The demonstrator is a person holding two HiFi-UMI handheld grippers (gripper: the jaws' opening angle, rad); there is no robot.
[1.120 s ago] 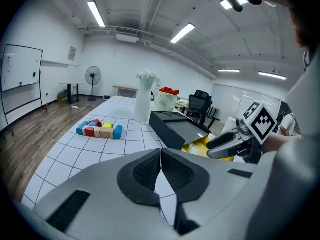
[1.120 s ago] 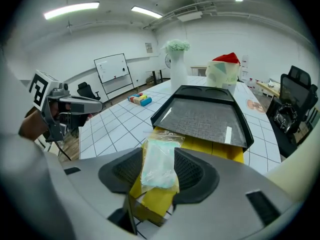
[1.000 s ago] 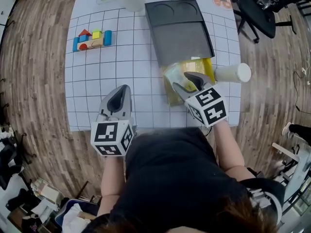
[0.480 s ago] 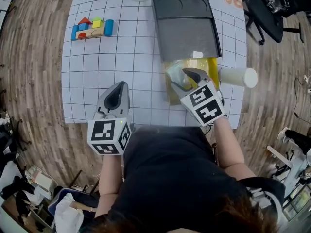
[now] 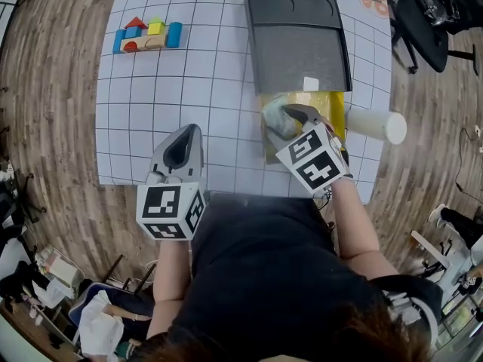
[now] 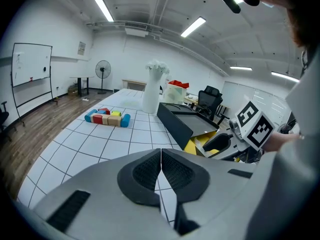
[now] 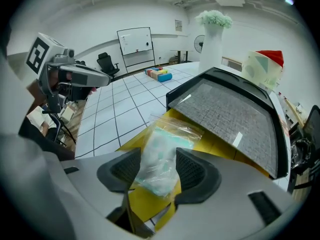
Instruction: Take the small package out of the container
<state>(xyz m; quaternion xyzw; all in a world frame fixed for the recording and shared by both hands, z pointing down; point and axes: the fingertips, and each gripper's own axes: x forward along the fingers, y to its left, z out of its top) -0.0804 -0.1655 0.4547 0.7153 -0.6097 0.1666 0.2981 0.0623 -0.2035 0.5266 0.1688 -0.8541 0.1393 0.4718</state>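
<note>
Left gripper [image 6: 161, 156]: jaws pressed together, nothing between them; it hangs over the near edge of the mat [image 5: 151, 111], at about 9 o'clock from the right gripper in the head view.
Right gripper [image 7: 159, 158]: jaws spread wide and just been opening; the package stands between the two pads.
Contact: the pads seem not to press the package, though the clear wrap hides the edges somewhat.
Package [image 7: 161, 143]: small clear bag with pale green and white contents, lying on the near end of the container, under the right gripper's tip.
Container [image 5: 336, 104]: yellow, low, open; it sits at the mat's right side.
Lid [image 5: 302, 44]: dark grey, with two round recesses at its far end; it lies at 12 o'clock from the container and overlaps its far edge.
Cylinder [image 5: 377, 124]: white, on its side, just beside the container at 3 o'clock.
Blocks [image 5: 147, 36]: small coloured cluster at 11 o'clock from the left gripper, well apart from both grippers.
Vase [image 6: 152, 86]: white, upright, with white flowers, at the mat's far end, seen in the left gripper view.
</note>
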